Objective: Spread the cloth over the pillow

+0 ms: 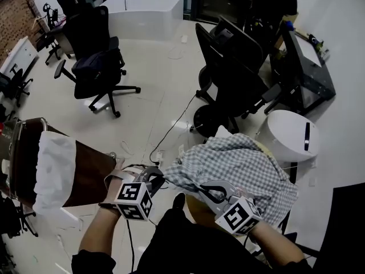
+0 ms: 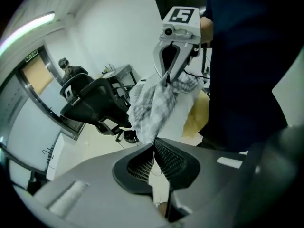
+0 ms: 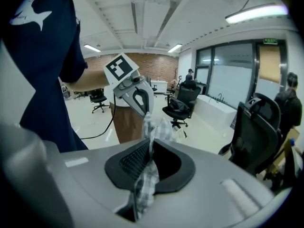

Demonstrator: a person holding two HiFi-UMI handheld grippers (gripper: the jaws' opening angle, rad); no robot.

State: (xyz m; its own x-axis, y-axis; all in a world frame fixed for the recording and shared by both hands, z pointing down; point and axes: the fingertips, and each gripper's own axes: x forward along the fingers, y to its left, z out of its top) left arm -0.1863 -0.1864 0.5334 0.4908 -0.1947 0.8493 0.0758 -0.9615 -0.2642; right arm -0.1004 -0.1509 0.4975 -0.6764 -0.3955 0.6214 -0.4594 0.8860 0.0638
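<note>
Hanging crumpled, the grey-checked cloth is clamped in your right gripper; your left gripper seems closed on its edge.

Pale floor, hard and glossy. Standing directly on it: two black office chairs, a white round unit, a brown stand and a white counter. A black cable trails across it. The cloth hides its own support.

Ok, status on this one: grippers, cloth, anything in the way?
Left gripper, right gripper both shut on checked cloth. Rumpled over pillow, partly covering. Black chair close behind.
</note>
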